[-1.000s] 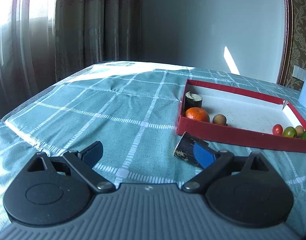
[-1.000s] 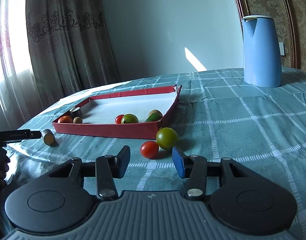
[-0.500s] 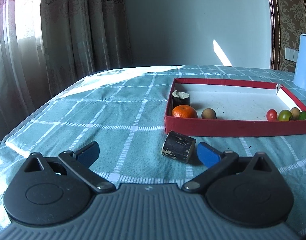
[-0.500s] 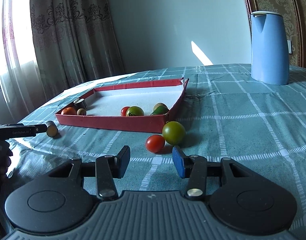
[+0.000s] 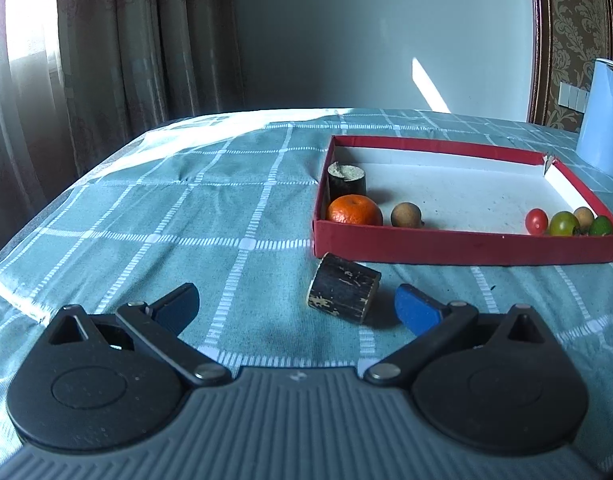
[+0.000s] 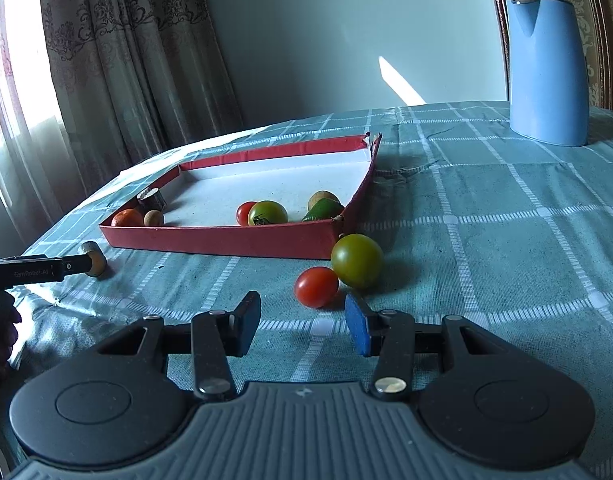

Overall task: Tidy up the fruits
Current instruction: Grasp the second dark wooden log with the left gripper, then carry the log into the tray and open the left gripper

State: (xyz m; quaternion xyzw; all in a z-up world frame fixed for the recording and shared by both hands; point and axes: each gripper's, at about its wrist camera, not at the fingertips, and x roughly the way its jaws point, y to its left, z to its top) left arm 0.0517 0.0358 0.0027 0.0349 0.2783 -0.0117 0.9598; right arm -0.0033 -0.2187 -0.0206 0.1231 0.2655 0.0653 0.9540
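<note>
Red tray [image 5: 458, 246] on the counter's checked cloth already holds sorted fruit. Left gripper [image 5: 296, 308], jaws wide and empty, faces a dark sugarcane piece [image 5: 342, 293] outside the tray's near corner; right gripper [image 6: 302, 322], jaws part-open and empty, lines up on the red tomato [image 6: 316, 286].

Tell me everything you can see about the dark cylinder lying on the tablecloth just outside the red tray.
The dark cylinder is a short, stubby piece that looks like cut sugarcane: blackish skin with pale scuffs and flecks, and a lighter cut end seen from the right wrist camera. It lies on its side on the checked teal tablecloth, close to the near left corner of the red tray but outside it. It sits between the open fingers of the left claw, nearer the blue pad, with nothing gripping it.
</note>
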